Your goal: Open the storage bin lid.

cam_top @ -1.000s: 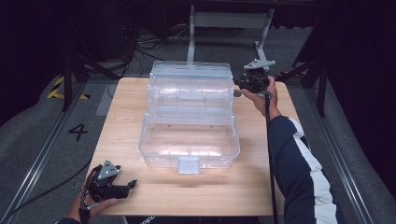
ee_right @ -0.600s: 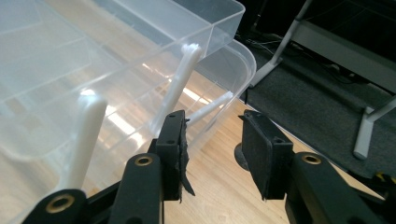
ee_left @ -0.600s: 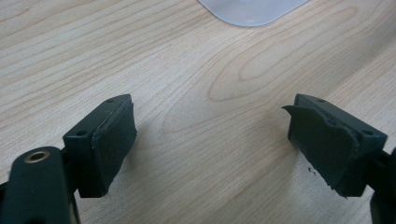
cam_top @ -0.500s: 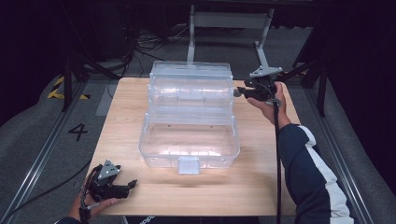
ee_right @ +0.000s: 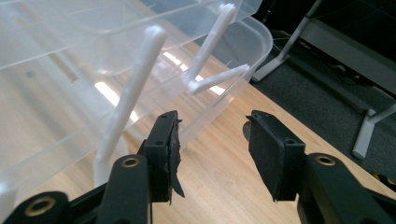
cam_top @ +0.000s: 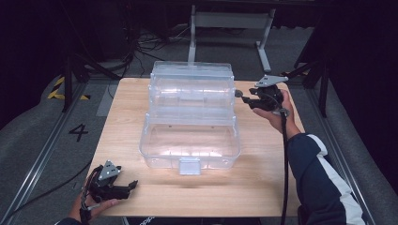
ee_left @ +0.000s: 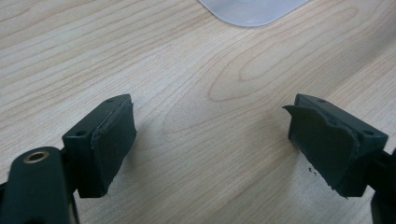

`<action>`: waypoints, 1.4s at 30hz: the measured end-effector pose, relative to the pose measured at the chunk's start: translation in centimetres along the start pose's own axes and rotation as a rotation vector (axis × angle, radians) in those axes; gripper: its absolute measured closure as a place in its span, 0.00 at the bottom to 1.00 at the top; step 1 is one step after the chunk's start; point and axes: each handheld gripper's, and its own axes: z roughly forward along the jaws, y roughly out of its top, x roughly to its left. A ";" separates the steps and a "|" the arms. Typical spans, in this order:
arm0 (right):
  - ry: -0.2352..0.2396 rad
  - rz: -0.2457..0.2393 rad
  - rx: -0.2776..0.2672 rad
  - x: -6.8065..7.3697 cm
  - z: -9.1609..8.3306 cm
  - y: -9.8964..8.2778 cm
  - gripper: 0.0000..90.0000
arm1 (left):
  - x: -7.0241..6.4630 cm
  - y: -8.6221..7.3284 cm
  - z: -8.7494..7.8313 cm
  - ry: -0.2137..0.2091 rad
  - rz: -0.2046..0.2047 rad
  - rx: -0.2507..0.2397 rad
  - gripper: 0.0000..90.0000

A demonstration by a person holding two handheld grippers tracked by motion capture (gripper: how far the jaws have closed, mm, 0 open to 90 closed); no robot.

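1. High view: a clear plastic organizer box (cam_top: 190,119) stands open in the middle of the wooden counter (cam_top: 263,183), its tiers stepped back and up from the low front tray.
2. Every compartment that can be seen through the clear walls holds nothing; the front tray bears a small latch tab at its near edge.
3. At the box's right rear corner, the right gripper (cam_top: 240,95) hangs just beside the upper tier, apart from it; its jaws have just been opening and stand partly open with nothing between them.
4. Right gripper view: the box's white hinge arms (ee_right: 140,79) rise just past the jaws.
5. Well in front of the box, off its left corner, the left gripper (cam_top: 133,184) rests on the counter, jaws wide and empty.
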 end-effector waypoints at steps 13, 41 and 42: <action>0.005 -0.016 0.024 0.7 -1.8 -1.4 0.51 | 0.0 0.0 0.0 0.002 0.000 0.007 0.17; -0.046 -0.143 0.088 4.1 -5.0 -6.9 0.38 | 0.0 0.1 0.0 0.003 0.001 0.007 0.17; -0.048 -0.142 0.087 4.2 -5.1 -7.1 0.37 | 0.0 0.1 0.0 0.003 -0.001 0.005 0.17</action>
